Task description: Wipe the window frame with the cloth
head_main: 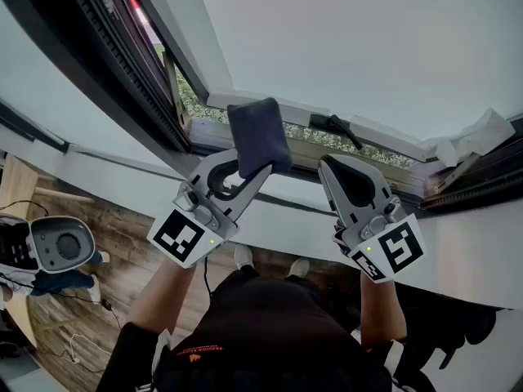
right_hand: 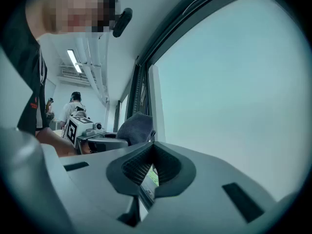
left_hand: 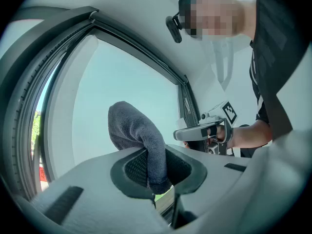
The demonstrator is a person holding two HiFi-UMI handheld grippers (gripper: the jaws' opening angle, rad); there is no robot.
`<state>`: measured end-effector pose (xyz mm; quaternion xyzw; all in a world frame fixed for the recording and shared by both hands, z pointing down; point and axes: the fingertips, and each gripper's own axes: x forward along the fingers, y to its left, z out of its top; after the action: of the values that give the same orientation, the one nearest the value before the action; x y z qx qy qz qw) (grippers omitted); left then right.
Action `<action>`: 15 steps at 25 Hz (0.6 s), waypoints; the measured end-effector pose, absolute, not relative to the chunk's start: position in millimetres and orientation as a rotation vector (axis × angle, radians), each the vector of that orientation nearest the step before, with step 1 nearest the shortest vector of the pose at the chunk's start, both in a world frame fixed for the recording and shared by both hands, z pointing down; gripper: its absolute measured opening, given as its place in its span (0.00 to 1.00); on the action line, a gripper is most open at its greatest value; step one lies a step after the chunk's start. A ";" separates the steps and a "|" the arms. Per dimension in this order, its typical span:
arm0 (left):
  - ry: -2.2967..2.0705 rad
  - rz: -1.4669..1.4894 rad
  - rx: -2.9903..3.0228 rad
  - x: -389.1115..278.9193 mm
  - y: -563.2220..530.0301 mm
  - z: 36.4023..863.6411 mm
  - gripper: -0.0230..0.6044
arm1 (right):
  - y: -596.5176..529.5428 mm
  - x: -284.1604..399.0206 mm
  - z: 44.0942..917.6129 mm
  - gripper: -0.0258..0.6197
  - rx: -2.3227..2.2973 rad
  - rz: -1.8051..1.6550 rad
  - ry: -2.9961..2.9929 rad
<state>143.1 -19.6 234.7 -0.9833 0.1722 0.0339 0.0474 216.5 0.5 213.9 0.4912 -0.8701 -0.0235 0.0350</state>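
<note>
Your left claw point(head_main: 249, 168) was clenched on the soft, light cloth point(head_main: 258, 133), pinching its lower fold. The cloth stood at 12 o'clock near the window frame point(head_main: 384, 131). Your right claw point(head_main: 337, 168) was closed and empty.

Dark grey terry cloth point(head_main: 258, 135) sits in left claw point(head_main: 249, 168), in front of white window frame point(head_main: 216, 100)'s bottom rail. Right claw point(head_main: 328, 165) is just R of it, apart from cloth, w/ nothing btwn its jaws. Black lever window handle point(head_main: 337, 126) lies on frame behind right claw. Crumpled white rag point(head_main: 478, 137) is on frame, far R. Round white-grey device point(head_main: 61, 243) is on wooden plank floor point(head_main: 122, 272), below L.
</note>
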 end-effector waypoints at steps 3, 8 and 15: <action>0.533 0.108 -2.992 142.4 -24.0 234.0 0.13 | -4.6 215.3 213.8 0.04 1.505 -0.085 -2.677; 0.555 0.121 -2.965 131.9 -31.0 229.0 0.13 | -12.9 200.9 212.3 0.04 1.467 -0.062 -2.721; 0.734 0.111 -2.881 82.2 -60.9 206.1 0.13 | -37.8 163.0 201.4 0.04 1.343 -0.053 -2.841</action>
<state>82.2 -60.9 206.1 -0.9650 0.2458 0.0372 0.0833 163.0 -37.8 201.4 0.4272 -0.9040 -0.0170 -0.0004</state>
